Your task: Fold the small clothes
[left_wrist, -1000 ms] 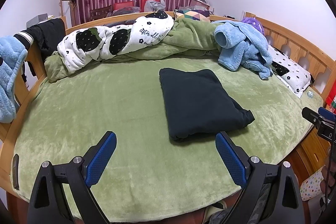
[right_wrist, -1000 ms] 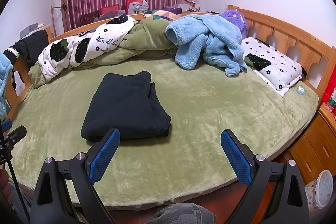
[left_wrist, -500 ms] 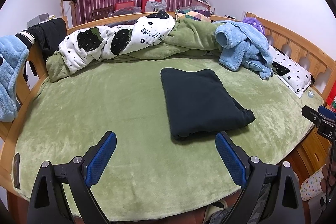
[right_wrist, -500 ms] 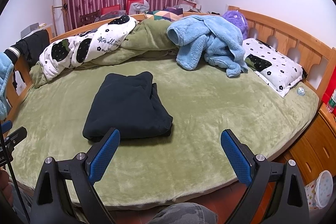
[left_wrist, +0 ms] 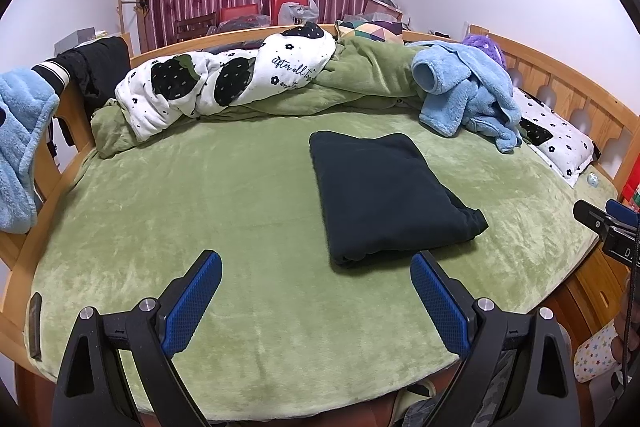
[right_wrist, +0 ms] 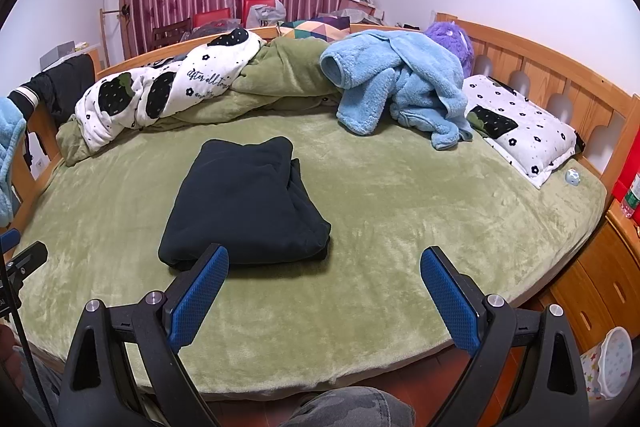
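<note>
A dark folded garment (left_wrist: pixel 380 195) lies flat on the green bed cover (left_wrist: pixel 200 211); it also shows in the right wrist view (right_wrist: pixel 244 203). My left gripper (left_wrist: pixel 316 291) is open and empty, held over the near edge of the bed, just short of the garment. My right gripper (right_wrist: pixel 324 287) is open and empty, its left fingertip (right_wrist: pixel 204 275) close to the garment's near edge. A light blue fleece garment (right_wrist: pixel 400 83) lies crumpled at the back right of the bed.
A rolled green quilt (left_wrist: pixel 352 75) and a white strawberry-print blanket (left_wrist: pixel 224 79) lie along the far side. A white flowered pillow (right_wrist: pixel 524 131) sits by the wooden headboard (right_wrist: pixel 560 67). Another blue garment (left_wrist: pixel 20 143) hangs on the left rail. A wooden drawer unit (right_wrist: pixel 608 283) stands at right.
Both views have shifted very slightly; the garment sits a touch further right in each. Both grippers stay open and nothing on the bed has moved.
</note>
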A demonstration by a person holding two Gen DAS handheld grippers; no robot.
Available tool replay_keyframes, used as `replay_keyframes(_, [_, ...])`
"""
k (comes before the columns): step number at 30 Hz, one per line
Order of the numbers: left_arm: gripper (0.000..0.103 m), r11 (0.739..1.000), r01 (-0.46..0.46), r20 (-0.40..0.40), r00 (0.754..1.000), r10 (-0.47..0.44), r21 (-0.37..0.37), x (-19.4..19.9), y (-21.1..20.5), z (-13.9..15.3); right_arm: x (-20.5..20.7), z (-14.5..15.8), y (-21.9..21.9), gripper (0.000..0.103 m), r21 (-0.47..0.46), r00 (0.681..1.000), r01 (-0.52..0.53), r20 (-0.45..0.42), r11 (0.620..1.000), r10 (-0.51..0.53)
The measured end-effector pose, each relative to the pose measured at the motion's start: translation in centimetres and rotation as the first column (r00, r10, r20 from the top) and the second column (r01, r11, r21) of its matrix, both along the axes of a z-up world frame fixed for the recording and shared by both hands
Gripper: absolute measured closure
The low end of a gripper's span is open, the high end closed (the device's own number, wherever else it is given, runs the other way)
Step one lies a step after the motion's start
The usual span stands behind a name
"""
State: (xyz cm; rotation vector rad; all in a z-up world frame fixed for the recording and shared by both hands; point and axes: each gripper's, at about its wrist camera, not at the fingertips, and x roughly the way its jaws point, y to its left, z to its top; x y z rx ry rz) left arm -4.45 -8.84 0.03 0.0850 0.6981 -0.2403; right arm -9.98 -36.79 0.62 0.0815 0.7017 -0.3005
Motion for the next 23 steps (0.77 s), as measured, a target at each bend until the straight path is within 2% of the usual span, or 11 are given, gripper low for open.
replay_keyframes(23, [0.007, 1.000, 0.003, -0.001, 1.000, -0.003, -0.003, -0.16, 0.48, 0.26, 0.11, 0.18, 0.23, 0.007, 0.001, 1.000, 0.003, -0.001, 1.000, -0.003])
